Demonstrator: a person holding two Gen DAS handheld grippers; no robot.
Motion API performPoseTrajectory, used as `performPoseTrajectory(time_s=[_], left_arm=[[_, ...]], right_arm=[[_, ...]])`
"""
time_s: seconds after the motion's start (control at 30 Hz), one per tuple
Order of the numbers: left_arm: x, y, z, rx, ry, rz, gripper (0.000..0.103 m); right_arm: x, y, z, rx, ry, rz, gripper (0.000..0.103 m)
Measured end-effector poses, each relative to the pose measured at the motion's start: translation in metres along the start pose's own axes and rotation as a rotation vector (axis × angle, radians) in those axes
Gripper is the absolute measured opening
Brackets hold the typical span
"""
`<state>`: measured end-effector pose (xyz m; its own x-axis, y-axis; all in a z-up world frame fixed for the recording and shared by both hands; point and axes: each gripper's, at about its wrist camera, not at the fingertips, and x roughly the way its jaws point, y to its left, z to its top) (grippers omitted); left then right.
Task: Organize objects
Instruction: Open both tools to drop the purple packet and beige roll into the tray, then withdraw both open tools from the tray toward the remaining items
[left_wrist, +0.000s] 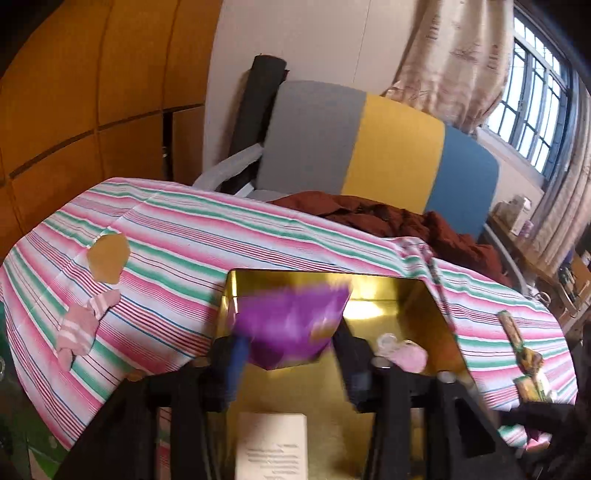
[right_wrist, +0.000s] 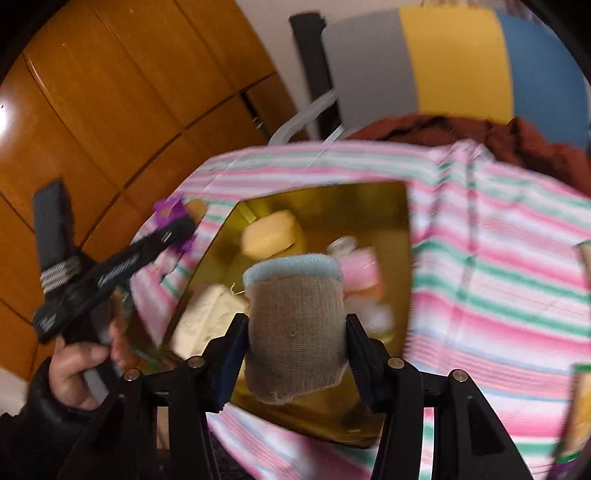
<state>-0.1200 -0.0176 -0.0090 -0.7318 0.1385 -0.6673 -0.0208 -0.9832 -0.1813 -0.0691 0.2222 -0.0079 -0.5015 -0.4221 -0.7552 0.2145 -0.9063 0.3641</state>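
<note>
A gold box stands open on the striped cloth, with a pink item and a white carton inside. My left gripper hangs over it, jaws apart. A blurred purple item sits loose between its fingers. In the right wrist view the same box lies below my right gripper. That gripper is shut on a rolled grey-brown sock with a light blue cuff. The left gripper shows at the box's left edge, purple at its tips, held by a hand.
A pink striped sock and a tan disc lie on the striped cloth left of the box. Printed packets lie to its right. Behind are a dark red garment, a grey, yellow and blue chair and a wooden wardrobe.
</note>
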Motion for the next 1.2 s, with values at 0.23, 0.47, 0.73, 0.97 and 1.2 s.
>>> performPoseTrajectory(time_s=[0.23,0.47,0.73,0.97,1.2], left_arm=[[-0.001,0.018,-0.008,-0.072,0.029,0.032,0.057],[-0.024,0.015,-0.026,-0.077,0.019,0.032,0.057],[-0.043,-0.001,-0.037,-0.033,-0.008,0.036,0.057],[-0.050,-0.003,-0.050,-0.037,0.014,0.043,0.057],[-0.056,-0.005,-0.063,-0.032,0.024,0.075,0.057]], right_arm=[[0.040,0.023,-0.017,0.003,0.086,0.045,0.083],[0.047,0.019,-0.029,0.021,0.117,0.020,0.087],[0.029,0.031,-0.029,-0.022,0.045,-0.063,0.093],[0.012,0.041,-0.031,-0.064,-0.064,-0.215,0.094],[-0.001,0.041,-0.031,-0.073,-0.128,-0.316,0.098]])
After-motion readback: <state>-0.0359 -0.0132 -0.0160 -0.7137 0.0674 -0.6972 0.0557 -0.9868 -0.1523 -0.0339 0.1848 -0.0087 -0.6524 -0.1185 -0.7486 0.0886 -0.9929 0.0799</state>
